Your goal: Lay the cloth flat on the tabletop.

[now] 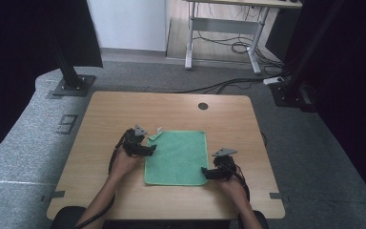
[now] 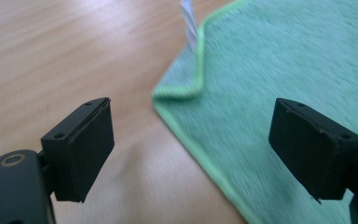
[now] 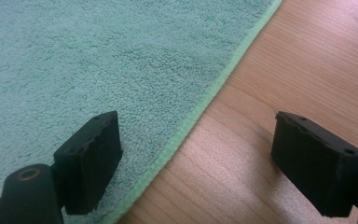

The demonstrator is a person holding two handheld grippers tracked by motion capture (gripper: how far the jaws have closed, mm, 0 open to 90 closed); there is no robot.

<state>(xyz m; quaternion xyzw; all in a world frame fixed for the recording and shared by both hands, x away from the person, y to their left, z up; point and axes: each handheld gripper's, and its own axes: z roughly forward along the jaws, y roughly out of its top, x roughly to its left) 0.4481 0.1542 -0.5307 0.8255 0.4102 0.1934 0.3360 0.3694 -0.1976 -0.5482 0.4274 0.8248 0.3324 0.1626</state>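
Observation:
A green cloth (image 1: pixel 177 157) lies flat on the wooden table (image 1: pixel 171 109), its far left corner folded over with a white tag (image 1: pixel 159 130) showing. My left gripper (image 1: pixel 151 149) is at the cloth's left edge, open, its jaws straddling the hem (image 2: pixel 186 140) near the folded corner (image 2: pixel 182 84). My right gripper (image 1: pixel 204 172) is at the cloth's near right corner, open, with the cloth's edge (image 3: pixel 186 126) running between its jaws. Nothing is held by either.
The table has a round cable hole (image 1: pixel 203 106) at the back. Dark frame posts (image 1: pixel 69 71) stand on the grey floor behind the table, and another desk with cables (image 1: pixel 228 38) is farther back.

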